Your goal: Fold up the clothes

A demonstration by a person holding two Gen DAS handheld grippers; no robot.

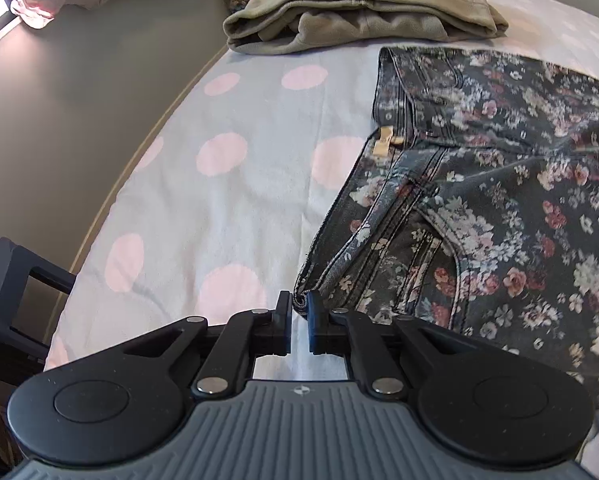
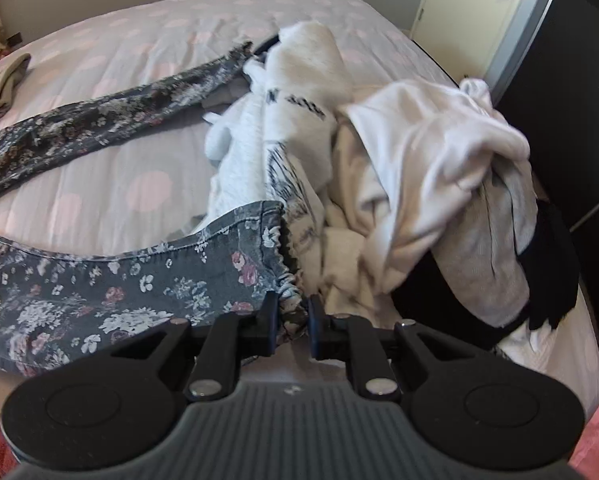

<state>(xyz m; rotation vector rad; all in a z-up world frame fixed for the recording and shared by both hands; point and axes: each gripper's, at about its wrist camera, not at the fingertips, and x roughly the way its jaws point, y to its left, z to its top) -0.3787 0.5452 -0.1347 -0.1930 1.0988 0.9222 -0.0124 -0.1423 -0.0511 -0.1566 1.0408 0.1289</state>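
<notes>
The left gripper (image 1: pixel 299 308) pinches the waistband corner of the floral jeans (image 1: pixel 499 208); the right gripper (image 2: pixel 293 312) pinches one leg hem (gathered). The jeans lie on the polka-dot bedsheet (image 1: pixel 219 184), near the unfolded clothes pile (image 2: pixel 399 168).

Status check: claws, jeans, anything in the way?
Left claw shut on floral jeans waistband corner. Right claw shut on leg hem. Unfolded laundry pile crowding the hem.

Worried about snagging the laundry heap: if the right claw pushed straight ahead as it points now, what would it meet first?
The right claw, shut on the floral jeans, points at the unfolded clothes pile. Probably the cream garment just beyond the hem comes first, though depth is unclear.
</notes>
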